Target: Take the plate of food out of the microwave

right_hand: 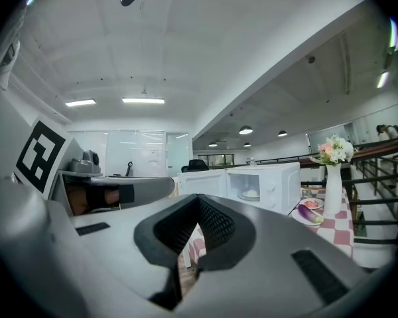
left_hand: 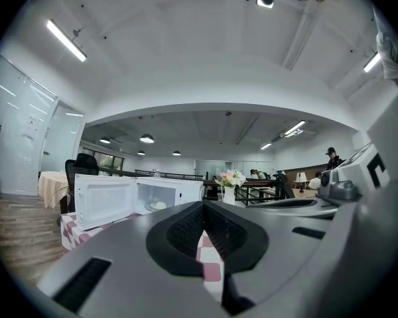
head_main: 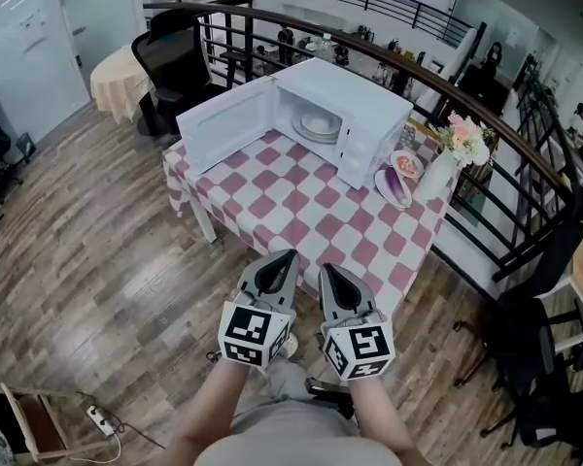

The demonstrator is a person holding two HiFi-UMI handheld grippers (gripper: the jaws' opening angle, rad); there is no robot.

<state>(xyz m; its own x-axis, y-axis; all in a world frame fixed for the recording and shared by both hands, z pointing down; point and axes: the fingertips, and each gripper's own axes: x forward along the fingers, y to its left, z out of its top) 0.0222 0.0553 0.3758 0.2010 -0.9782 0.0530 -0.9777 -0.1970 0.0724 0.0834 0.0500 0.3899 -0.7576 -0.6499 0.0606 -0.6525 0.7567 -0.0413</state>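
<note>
You see a white microwave (head_main: 316, 115) on a table (head_main: 301, 212) with pink and white checks. The plate (head_main: 319, 126) inside is white. By the table's right edge lies a purple vegetable (head_main: 394, 184). Your left gripper (head_main: 290, 254) and right gripper (head_main: 325, 268) are grey, with black-and-white square marks.

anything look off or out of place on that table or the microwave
Nothing stands out. The microwave sits level on the checked table, its door swung wide open and the plate lying flat inside. The flower vase stands upright beside a plate with an eggplant. No spill shows.
</note>
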